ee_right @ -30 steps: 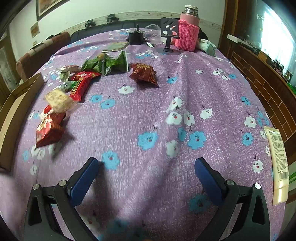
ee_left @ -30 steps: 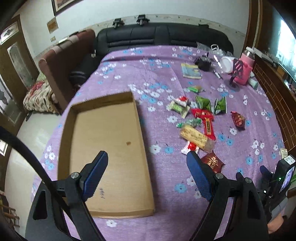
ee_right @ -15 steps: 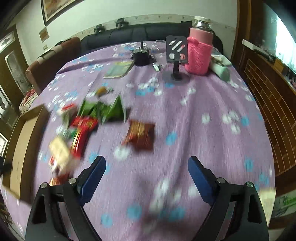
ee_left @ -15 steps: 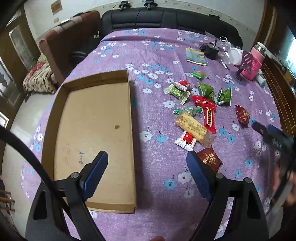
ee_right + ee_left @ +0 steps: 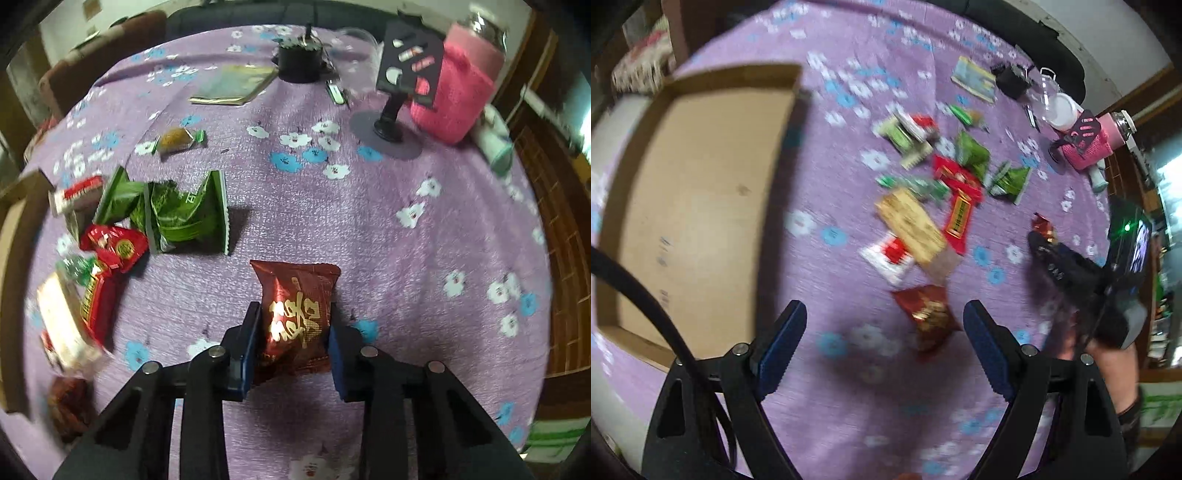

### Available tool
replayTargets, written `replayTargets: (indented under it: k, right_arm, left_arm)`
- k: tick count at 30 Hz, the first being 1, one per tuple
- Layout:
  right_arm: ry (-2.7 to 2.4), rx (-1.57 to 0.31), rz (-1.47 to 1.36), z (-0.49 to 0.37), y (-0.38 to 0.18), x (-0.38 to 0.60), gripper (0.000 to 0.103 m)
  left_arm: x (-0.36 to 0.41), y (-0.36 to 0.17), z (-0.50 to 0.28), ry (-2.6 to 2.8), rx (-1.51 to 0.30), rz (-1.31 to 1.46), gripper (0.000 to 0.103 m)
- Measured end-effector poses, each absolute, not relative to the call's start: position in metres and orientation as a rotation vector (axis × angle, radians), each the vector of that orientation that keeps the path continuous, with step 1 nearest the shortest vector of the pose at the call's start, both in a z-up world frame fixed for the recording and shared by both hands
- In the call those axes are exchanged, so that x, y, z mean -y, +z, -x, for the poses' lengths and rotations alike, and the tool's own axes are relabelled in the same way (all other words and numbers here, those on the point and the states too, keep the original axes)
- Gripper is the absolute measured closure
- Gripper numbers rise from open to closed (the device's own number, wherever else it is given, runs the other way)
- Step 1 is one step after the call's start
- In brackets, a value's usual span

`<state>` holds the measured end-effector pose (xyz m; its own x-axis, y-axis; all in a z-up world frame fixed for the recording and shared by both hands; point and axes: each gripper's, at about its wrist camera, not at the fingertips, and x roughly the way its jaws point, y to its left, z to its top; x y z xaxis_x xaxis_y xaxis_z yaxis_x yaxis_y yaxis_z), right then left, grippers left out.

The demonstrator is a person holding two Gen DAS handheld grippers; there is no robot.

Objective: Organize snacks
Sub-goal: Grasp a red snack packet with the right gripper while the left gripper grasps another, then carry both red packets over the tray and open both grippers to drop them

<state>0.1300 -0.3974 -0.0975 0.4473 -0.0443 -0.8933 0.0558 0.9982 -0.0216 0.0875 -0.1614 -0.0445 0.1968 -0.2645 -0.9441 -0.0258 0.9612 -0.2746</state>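
Note:
A dark red snack packet with gold lettering lies on the purple flowered tablecloth. My right gripper is closing, and its blue pads press the packet's two sides. In the left wrist view that gripper reaches in from the right onto the same packet. My left gripper hangs open above the cloth. Another red packet lies just ahead, between its fingers, untouched. Green packets, red packets and a long beige packet form a loose pile. An empty cardboard tray sits to the left.
At the far end stand a pink-sleeved bottle, a phone stand, a small black object and a booklet. A lone yellow sweet lies apart. A person's hand holds the right gripper. A dark sofa lies beyond.
My right gripper has travelled across the cloth to the dark red packet and closed its jaws from wide open onto it. The left gripper has tilted downward and shifted from the tray toward the snacks.

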Motion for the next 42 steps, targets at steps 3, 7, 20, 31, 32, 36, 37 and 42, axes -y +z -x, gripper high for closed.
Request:
replayTargets:
  k: [3,7,20,31,32,36,37,42]
  right_arm:
    - [-0.040,-1.111,-0.023,-0.121,-0.097,0.400,0.071]
    - [-0.023,-1.137,-0.041,-0.116,-0.097,0.412,0.071]
    - [-0.005,-1.101,-0.040,-0.120,-0.100,0.419,0.072]
    - [0.049,-1.055,-0.101,-0.090,-0.090,0.419,0.073]
    - [0.053,-1.050,-0.101,-0.085,-0.088,0.418,0.073]
    - [0.070,-1.046,-0.106,-0.065,-0.080,0.412,0.073]
    - [0.068,-1.046,-0.101,-0.060,-0.077,0.409,0.073]
    - [0.078,-1.047,-0.068,-0.043,-0.065,0.388,0.073]
  left_arm:
    - [0.176,-0.056,-0.091,-0.207,-1.450,0.341,0.016]
    - [0.194,-0.075,-0.094,-0.220,-1.541,0.431,0.017]
    - [0.206,-0.107,-0.104,-0.224,-1.621,0.483,0.072]
    - [0.218,-0.091,-0.083,-0.307,-1.520,0.303,0.073]
    - [0.217,-0.089,-0.081,-0.315,-1.514,0.291,0.073]
    - [0.213,-0.085,-0.067,-0.326,-1.474,0.221,0.073]
    - [0.210,-0.085,-0.062,-0.332,-1.467,0.209,0.073]
    - [0.199,-0.077,-0.050,-0.355,-1.437,0.182,0.073]
